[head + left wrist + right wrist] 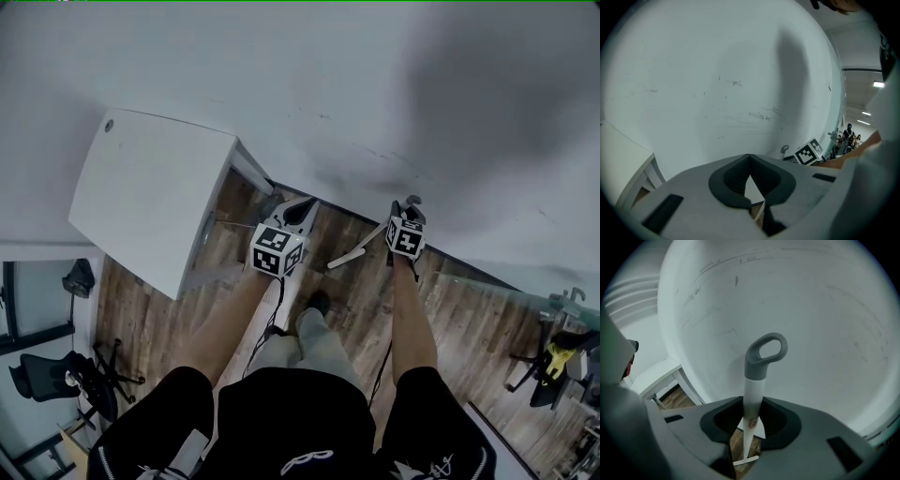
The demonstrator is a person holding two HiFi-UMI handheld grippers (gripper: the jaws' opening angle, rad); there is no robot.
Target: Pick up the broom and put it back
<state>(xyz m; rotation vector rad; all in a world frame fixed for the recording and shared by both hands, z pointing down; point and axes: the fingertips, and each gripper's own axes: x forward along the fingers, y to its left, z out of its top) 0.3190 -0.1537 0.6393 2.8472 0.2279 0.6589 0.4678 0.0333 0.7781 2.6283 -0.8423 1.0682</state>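
Observation:
The broom has a white handle [752, 397] topped by a grey loop [765, 352]. It stands nearly upright in front of the white wall. My right gripper [753, 401] is shut on the handle just below the loop. In the head view the right gripper [409, 206] is at the wall's foot, with the loop [412, 200] at its tip. The broom's white lower bar [349, 255] slants over the wooden floor. My left gripper [304, 206] hangs to the left of the broom, apart from it. Its jaws meet at the tips [749, 155] with nothing between them.
A white table [150, 187] stands against the wall [375, 84] at the left, close to the left gripper. My own legs and a foot [319, 305] are below the grippers on the wooden floor [469, 309]. An office chair [56, 375] is at lower left, and yellow equipment [558, 361] at the right.

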